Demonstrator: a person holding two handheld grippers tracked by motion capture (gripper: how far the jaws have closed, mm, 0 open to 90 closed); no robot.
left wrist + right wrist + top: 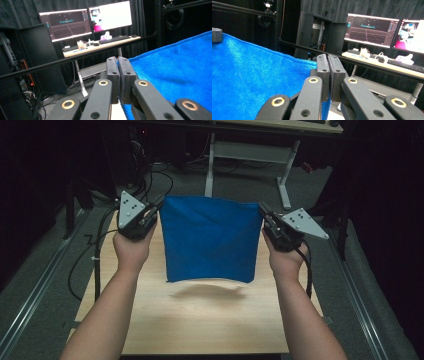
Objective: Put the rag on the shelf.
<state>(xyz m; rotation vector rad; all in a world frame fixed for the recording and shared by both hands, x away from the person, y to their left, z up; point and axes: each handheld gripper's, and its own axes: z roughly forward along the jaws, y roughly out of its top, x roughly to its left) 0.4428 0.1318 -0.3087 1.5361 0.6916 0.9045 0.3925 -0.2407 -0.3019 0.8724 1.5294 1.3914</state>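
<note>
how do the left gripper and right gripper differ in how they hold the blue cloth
The left gripper pinches the blue cloth's far left corner; the right gripper pinches its far right corner. The left gripper's grey plate points up and away, the right gripper's points out to the right. Both are shut on the cloth, holding it up so that it hangs above the table.
</note>
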